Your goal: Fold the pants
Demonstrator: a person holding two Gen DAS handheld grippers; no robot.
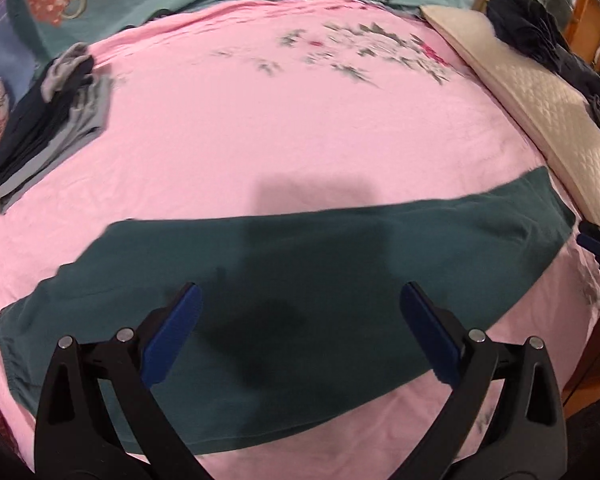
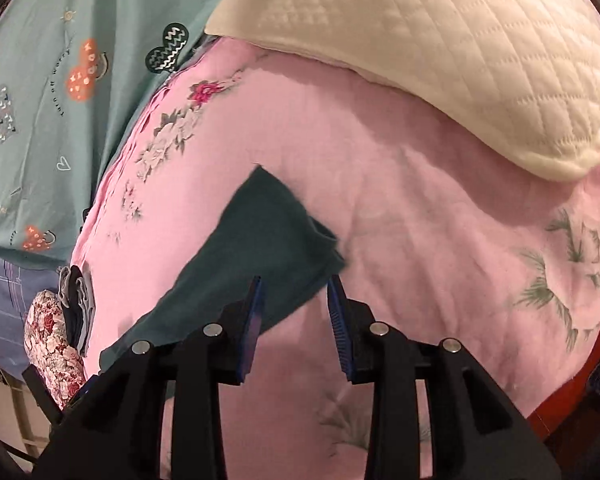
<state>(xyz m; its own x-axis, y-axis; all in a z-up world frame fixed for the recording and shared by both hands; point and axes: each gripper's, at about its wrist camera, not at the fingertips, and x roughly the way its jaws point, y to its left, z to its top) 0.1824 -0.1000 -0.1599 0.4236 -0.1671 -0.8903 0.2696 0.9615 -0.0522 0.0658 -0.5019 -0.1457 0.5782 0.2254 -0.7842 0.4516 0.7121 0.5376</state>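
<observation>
- Teal pants, one pair, flat on pink sheet.
- Left gripper angled down above them, jaws wide apart, empty.
- Right gripper over pant end, jaws parted, gripping nothing.

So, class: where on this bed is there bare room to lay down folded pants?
Free: pink sheet between green pants, folded stack and white pillow. Crowded: left edge by the stack, right edge by the pillow.

No legible text, only blurred lettering on the teal quilt.
</observation>
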